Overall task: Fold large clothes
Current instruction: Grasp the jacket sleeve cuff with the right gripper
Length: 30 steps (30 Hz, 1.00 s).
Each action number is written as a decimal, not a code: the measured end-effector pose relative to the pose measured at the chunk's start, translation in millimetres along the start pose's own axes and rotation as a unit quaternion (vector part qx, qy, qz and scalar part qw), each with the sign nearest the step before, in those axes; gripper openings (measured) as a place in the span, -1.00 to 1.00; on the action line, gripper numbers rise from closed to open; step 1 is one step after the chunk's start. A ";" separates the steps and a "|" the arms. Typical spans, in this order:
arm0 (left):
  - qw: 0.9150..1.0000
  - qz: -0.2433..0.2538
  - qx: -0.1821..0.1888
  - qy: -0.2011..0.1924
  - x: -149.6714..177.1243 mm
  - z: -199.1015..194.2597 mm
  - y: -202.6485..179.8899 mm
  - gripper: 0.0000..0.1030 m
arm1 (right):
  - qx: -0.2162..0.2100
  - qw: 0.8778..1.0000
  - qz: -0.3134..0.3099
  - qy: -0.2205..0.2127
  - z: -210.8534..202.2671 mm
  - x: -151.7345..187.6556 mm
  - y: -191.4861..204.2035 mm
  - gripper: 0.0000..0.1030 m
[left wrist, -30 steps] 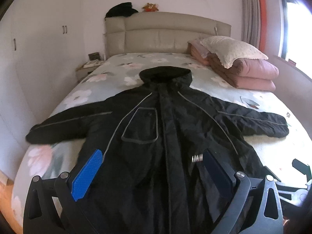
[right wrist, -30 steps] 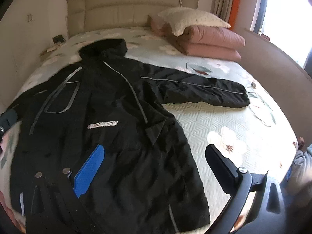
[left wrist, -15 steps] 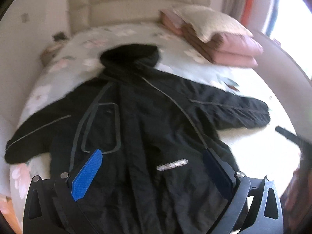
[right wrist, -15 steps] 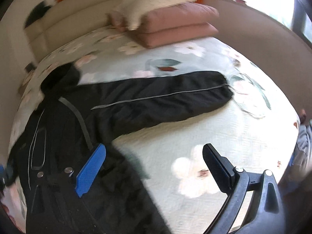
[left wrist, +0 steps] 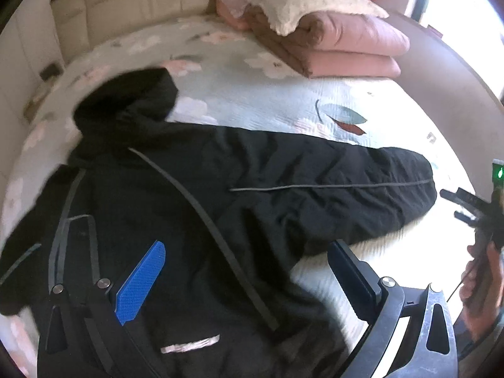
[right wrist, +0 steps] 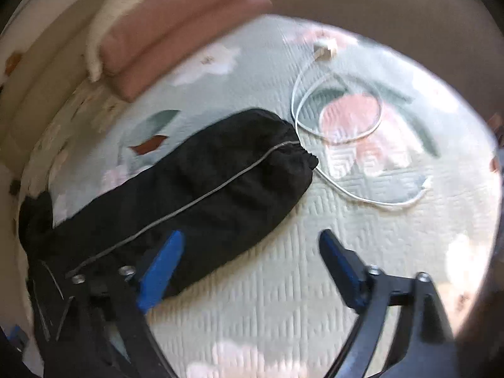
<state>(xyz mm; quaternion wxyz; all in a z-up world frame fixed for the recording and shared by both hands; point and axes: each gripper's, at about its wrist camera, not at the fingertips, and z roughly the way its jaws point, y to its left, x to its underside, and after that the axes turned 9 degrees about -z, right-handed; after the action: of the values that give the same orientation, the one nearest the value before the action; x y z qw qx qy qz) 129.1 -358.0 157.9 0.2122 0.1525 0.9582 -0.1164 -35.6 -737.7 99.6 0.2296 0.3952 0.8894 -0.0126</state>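
Observation:
A large black hooded jacket (left wrist: 176,220) with grey piping lies spread flat, front up, on the bed. Its right sleeve (left wrist: 340,189) stretches out to the right; the same sleeve (right wrist: 201,186) fills the middle of the right wrist view, its cuff pointing right. My left gripper (left wrist: 249,271) is open and empty above the jacket's chest near the armpit. My right gripper (right wrist: 252,258) is open and empty just above the lower edge of the sleeve; it also shows at the right edge of the left wrist view (left wrist: 472,208).
The bed has a pale green floral quilt (left wrist: 258,94). Folded pink blankets with a cream pillow (left wrist: 318,28) lie by the headboard. A white charging cable (right wrist: 340,132) lies looped on the quilt just past the sleeve cuff. A beige padded bed edge (right wrist: 378,9) borders the far side.
Both grippers have swung right and moved closer to the bed. The left now looks at the right shoulder and sleeve; the right has closed in on the sleeve's cuff end. Both stay open.

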 end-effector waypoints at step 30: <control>0.989 0.019 -0.062 0.129 -27.2 209.7 -81.2 0.88 | -0.113 0.992 0.020 0.061 74.2 -71.6 -67.5 -0.38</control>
<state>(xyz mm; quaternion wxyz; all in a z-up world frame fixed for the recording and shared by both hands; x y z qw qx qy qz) 202.7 -500.2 -2.3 0.0975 0.1706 0.9800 -0.0322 -12.2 -849.1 52.5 0.2177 0.3841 0.8897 0.1164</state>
